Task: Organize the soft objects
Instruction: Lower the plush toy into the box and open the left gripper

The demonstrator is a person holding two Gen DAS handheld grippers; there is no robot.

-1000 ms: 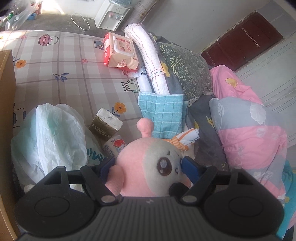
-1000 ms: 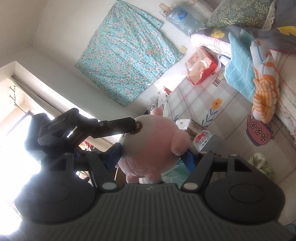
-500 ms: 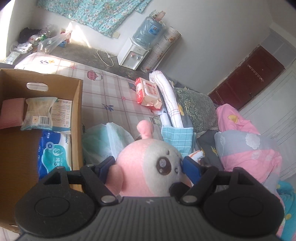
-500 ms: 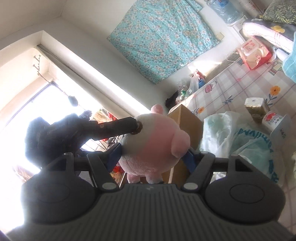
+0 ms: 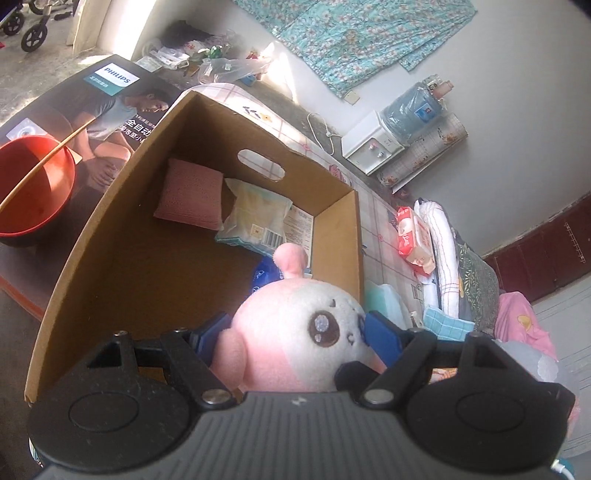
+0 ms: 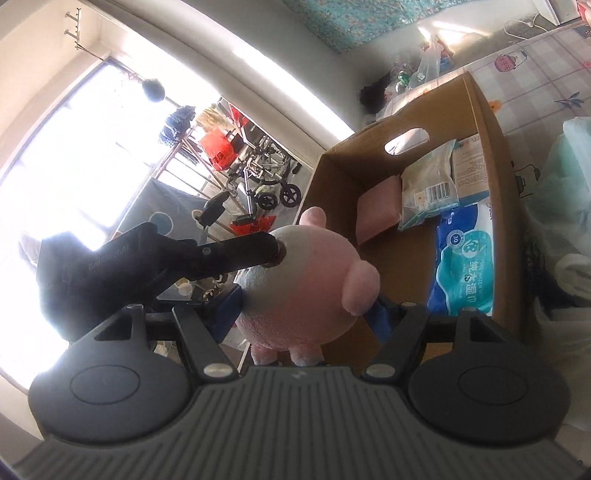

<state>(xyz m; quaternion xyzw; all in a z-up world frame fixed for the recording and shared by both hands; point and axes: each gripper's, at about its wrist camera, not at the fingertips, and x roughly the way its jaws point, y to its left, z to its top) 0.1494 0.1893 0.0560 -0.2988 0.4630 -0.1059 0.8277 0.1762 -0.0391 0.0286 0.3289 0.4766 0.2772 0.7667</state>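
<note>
Now plush toy (image 5: 295,332) clamped by both grippers above cardboard box (image 5: 338,236) edge.

The plush toy (image 5: 295,332) is pink and pale grey-white, with a dark brown glossy eye. Behind it, the cardboard box (image 5: 110,236) is plain brown. Inside the box, a small cushion (image 5: 190,199) is dusty pink, a packet (image 5: 255,221) beside it is pale yellow and clear with a black barcode, and a wipes pack (image 6: 463,269) is blue and white. Left of the box, a bowl (image 5: 33,192) is red. Beyond the box, the bed sheet (image 5: 384,236) is a pale pink-grey check with small flowers, and the wall cloth (image 5: 362,33) is teal with a floral print.
</note>
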